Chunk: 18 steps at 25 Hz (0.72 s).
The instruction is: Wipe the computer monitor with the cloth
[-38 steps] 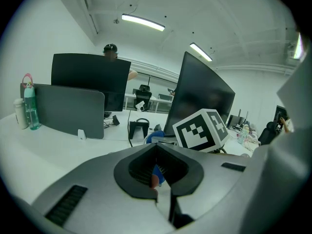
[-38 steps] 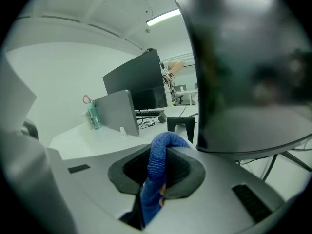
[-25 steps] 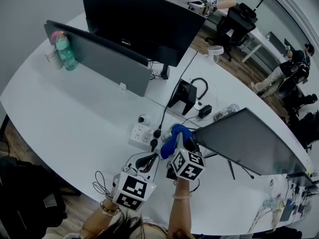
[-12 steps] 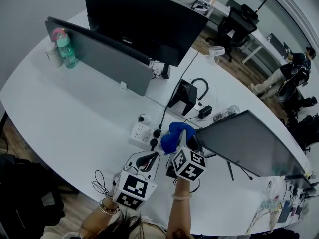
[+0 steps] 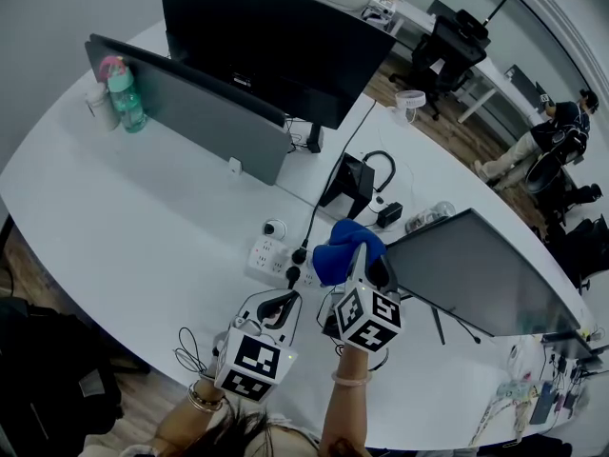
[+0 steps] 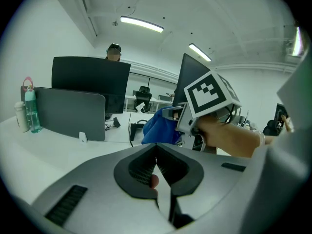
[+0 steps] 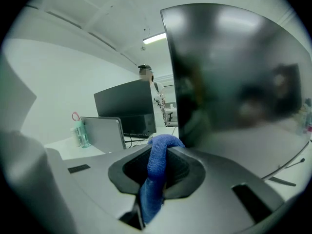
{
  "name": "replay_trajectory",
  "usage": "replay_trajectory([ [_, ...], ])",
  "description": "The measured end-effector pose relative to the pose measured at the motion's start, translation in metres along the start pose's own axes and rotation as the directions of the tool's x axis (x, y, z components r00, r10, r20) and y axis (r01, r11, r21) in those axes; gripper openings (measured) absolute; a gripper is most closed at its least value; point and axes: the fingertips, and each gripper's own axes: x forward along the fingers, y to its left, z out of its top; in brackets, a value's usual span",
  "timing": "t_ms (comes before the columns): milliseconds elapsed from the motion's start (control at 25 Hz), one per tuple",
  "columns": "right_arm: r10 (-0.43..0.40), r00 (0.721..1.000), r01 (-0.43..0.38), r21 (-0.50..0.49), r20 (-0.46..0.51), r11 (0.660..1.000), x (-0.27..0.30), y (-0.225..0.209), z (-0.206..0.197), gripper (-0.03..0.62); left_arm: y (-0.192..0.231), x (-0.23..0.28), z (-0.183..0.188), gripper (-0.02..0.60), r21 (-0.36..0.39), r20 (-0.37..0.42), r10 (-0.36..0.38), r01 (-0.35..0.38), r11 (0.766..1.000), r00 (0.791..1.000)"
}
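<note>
A white curved counter [image 5: 143, 227] fills this office, and the dark flat computer monitor [image 5: 476, 269] leans at its near right end (my landmark for everything else). Well left of that monitor and further back stands a grey divider panel [image 5: 190, 112]. A large black screen [image 5: 276, 46] is behind the panel and a teal water bottle [image 5: 124, 89] is at its far-left end. A white power strip [image 5: 271, 255] lies on the counter left of the monitor, among cables. Past the monitor's far side, wooden floor [image 5: 447, 131] shows, with a person [image 5: 561, 122] among office chairs.

My right gripper [image 5: 364, 255] is raised at the monitor's left edge, its marker cube toward me and my wrist below it. My left gripper [image 5: 278, 305] hangs lower, further left of the monitor, over the counter's near edge. Its fingers are pressed together.

The right fingers pinch a blue fuzzy cloth [image 7: 158, 172], which bulges in a soft fold past the tips, just beside the monitor's left edge. I cannot tell whether it touches the glass. The screen is dark and glossy, with dim reflections.
</note>
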Motion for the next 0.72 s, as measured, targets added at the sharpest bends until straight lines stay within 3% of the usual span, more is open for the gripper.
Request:
replay_trajectory([
  [720,0.002,0.999,-0.001,-0.027,0.036,1.000,-0.010,0.001,0.020,0.063,-0.002,-0.005,0.002,0.009,0.004,0.011,-0.003,0.003,1.000,1.000],
])
